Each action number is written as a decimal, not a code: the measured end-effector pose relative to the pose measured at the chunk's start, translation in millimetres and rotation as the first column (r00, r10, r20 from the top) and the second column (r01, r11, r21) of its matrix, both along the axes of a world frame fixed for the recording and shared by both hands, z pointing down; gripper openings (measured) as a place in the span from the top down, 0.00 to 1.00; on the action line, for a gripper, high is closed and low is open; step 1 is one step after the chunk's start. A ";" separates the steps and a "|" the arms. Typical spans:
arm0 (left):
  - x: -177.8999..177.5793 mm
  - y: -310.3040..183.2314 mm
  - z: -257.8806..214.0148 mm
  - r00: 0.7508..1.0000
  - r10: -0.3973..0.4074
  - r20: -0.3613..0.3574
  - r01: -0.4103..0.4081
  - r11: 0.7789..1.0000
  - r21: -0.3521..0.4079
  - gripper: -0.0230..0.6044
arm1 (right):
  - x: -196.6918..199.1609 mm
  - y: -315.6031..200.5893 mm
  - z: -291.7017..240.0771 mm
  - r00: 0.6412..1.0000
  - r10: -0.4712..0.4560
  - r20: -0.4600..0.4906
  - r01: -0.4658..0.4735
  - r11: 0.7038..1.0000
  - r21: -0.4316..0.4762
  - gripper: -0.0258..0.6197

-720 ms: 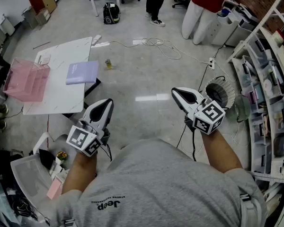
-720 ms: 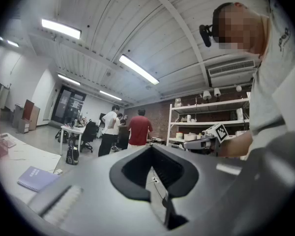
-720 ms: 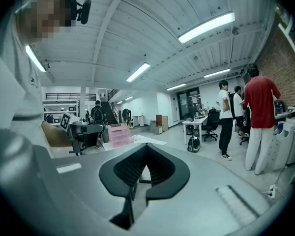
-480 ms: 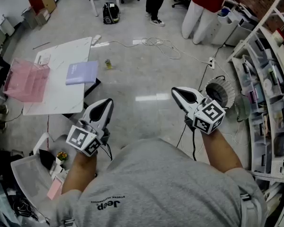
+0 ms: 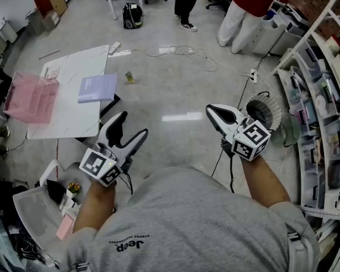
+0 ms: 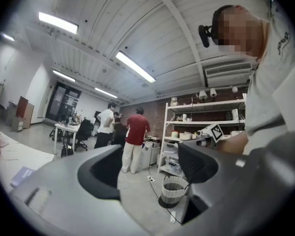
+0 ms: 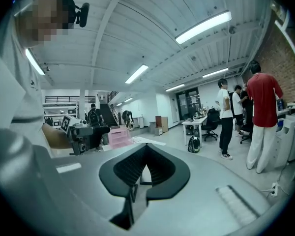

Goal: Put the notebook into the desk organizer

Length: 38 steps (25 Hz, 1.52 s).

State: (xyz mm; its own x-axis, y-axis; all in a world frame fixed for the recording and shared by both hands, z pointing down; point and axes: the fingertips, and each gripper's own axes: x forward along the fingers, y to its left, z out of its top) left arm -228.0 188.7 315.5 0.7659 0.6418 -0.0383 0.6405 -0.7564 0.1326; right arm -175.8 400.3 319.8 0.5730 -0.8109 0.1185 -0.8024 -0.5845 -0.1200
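Two grippers point forward, low over the floor [image 5: 175,78]: left gripper [image 5: 132,126] and right gripper [image 5: 211,110]. Notebook [image 5: 97,87] lies on the table [image 5: 68,120] near the organizer [image 5: 31,98].

Left gripper view: fingers [image 6: 105,165] wide, nothing between.

Right gripper view: fingers [image 7: 123,170] shut, empty.

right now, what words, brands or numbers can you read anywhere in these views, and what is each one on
"Jeep": printed on the person's grey shirt, upside down in the head view.
Small line of print next to that word on the shirt: too small to read.
Print on the cover of the notebook on the white table: too small to read.
Nothing else is readable in any view.
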 end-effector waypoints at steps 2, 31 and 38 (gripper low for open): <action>3.7 4.0 -0.4 1.000 0.010 -0.002 -0.010 1.000 0.009 0.25 | 1.9 0.1 0.0 1.000 -0.004 -0.002 0.004 1.000 -0.003 0.96; 93.2 79.5 4.7 0.998 -0.052 0.029 0.052 0.999 0.009 0.09 | 104.4 56.9 7.5 0.996 -0.093 0.014 0.093 0.996 0.015 0.96; 219.4 20.7 18.8 0.998 0.052 -0.031 -0.053 0.999 -0.012 0.09 | 219.6 -6.3 13.1 1.000 -0.023 -0.019 0.022 0.999 -0.024 0.96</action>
